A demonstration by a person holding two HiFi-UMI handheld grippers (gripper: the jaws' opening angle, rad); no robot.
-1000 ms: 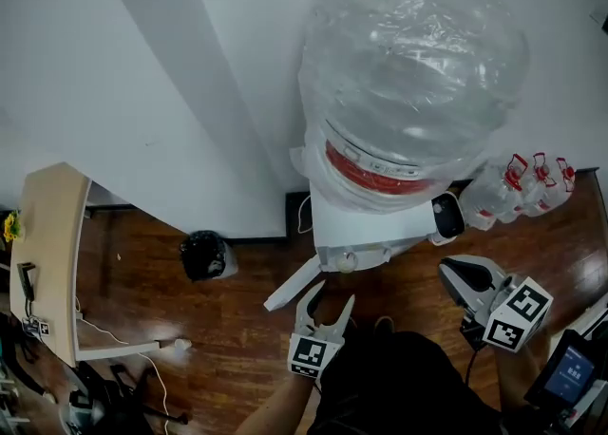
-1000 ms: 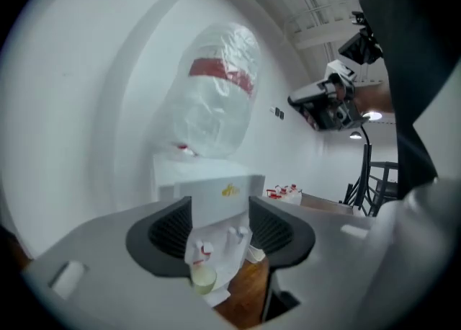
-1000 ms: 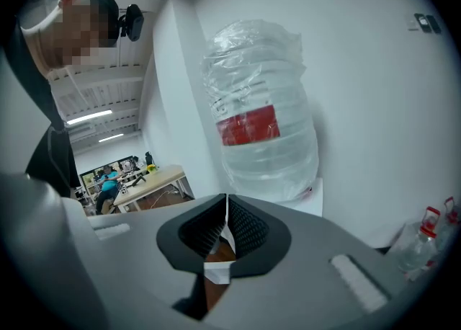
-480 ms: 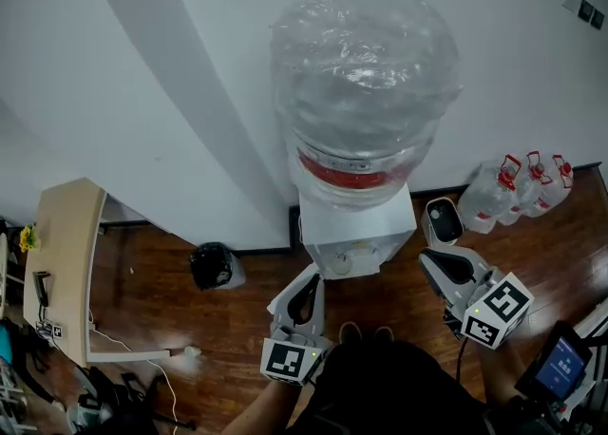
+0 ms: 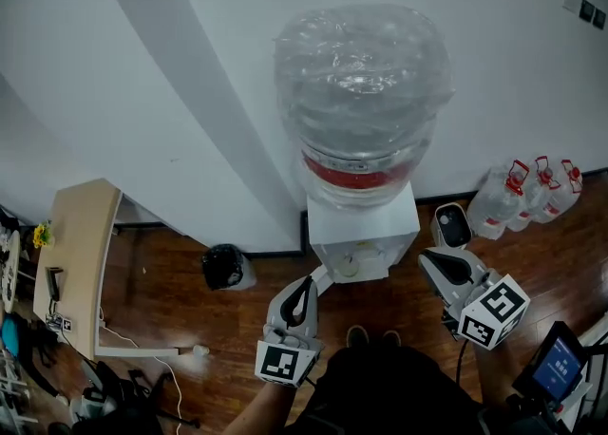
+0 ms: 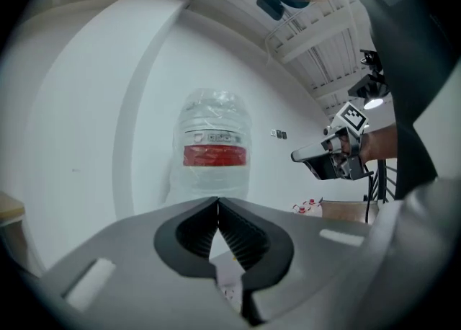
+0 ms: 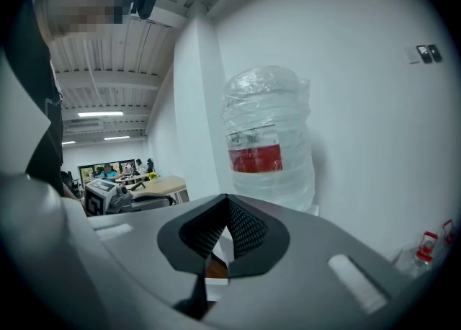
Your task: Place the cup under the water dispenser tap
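The white water dispenser [image 5: 362, 229] stands against the wall with a big plastic-wrapped bottle [image 5: 362, 91] on top; its tap recess [image 5: 353, 258] faces me. No cup shows in any view. My left gripper [image 5: 308, 281] is shut and empty, held just left of the dispenser's front. My right gripper [image 5: 429, 258] hangs to the dispenser's right, its jaws meeting with nothing between them. In the left gripper view the shut left gripper [image 6: 217, 204] points at the bottle [image 6: 215, 150]. The right gripper [image 7: 227, 203] also faces the bottle [image 7: 269, 145].
A black bin [image 5: 226, 267] sits on the wood floor left of the dispenser, and a light wooden desk [image 5: 78, 257] stands further left. Several spare water jugs [image 5: 530, 192] and a small white appliance [image 5: 451, 225] are at the right. A tablet [image 5: 560, 368] is at the lower right.
The left gripper's jaws have gone from open to shut, and it has risen in front of the dispenser. The right gripper rose slightly. The head view has tilted up.
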